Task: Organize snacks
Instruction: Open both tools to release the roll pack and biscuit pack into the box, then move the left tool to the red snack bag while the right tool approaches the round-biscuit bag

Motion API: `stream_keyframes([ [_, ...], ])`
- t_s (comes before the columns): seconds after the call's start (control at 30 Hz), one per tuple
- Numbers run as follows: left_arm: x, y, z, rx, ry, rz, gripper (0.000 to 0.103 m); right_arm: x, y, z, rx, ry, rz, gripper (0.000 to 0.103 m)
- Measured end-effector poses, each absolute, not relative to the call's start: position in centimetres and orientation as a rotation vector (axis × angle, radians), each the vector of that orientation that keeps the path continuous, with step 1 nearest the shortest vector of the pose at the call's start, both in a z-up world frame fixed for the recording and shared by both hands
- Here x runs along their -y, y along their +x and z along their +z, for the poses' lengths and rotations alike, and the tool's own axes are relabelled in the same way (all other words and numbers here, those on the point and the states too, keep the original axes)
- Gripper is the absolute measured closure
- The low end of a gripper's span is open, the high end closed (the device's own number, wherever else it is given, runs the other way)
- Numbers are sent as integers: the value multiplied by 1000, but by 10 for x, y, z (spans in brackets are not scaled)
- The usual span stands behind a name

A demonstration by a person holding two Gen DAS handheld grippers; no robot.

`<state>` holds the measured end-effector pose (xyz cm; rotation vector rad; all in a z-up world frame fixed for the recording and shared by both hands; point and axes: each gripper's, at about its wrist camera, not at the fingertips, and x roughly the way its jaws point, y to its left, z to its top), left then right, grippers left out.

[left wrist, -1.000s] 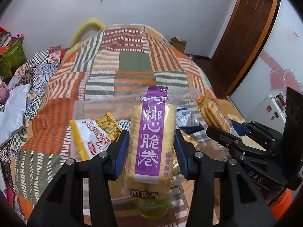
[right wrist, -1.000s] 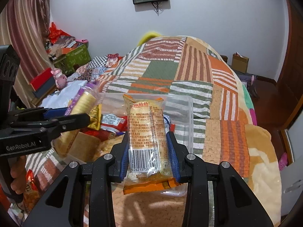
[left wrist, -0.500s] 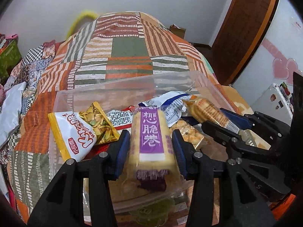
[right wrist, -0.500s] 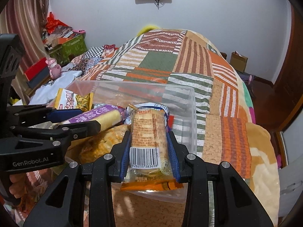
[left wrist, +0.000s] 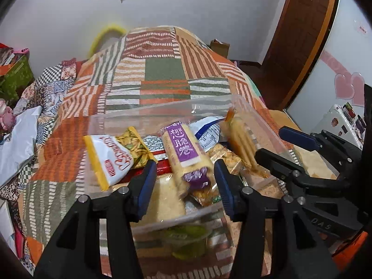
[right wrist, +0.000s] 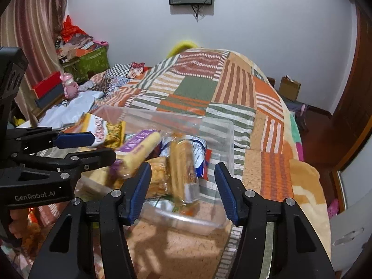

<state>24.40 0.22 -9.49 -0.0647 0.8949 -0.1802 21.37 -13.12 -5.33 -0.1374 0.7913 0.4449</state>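
Observation:
A clear plastic bin [left wrist: 162, 109] of snack packs sits on the patchwork bed. My left gripper [left wrist: 183, 181] is open; the purple-labelled roll pack [left wrist: 183, 151] lies loose between its fingers on the pile. My right gripper [right wrist: 182, 181] is open; the orange biscuit pack [right wrist: 182, 169] is blurred, free between its jaws over the bin [right wrist: 223, 137]. The roll pack [right wrist: 139, 148] also shows in the right wrist view, and the biscuit pack [left wrist: 241, 141] in the left wrist view. The right gripper [left wrist: 279, 144] and left gripper [right wrist: 93, 146] each show in the other's view.
The bin also holds a yellow-white chip bag [left wrist: 109, 158], a blue-white pack [left wrist: 209, 132] and other snacks. A green jelly cup [left wrist: 188, 239] sits under the bin's near edge. The patchwork blanket [left wrist: 162, 69] stretches beyond. Boxes and clutter [right wrist: 88, 60] stand at the left wall.
Both grippers have opened and let go of their packs, which have dropped into the bin. Both grippers have pulled up and back a little.

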Motion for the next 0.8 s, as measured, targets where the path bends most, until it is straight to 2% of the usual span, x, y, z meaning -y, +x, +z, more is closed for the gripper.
stream_keyframes([
  [0.37, -13, 193, -64, -818, -32, -128, 36, 130, 175, -29, -737, -144, 491, 50],
  [0.57, -19, 164, -59, -796, -18, -96, 20, 124, 154, -25, -738, -143, 525, 49],
  [0.73, -31, 143, -63, -825, -38, -76, 14, 120, 136, -28, -753, -156, 548, 49],
  [0.8, -36, 136, -65, -834, -45, -63, 14, 119, 131, -29, -756, -159, 554, 45],
])
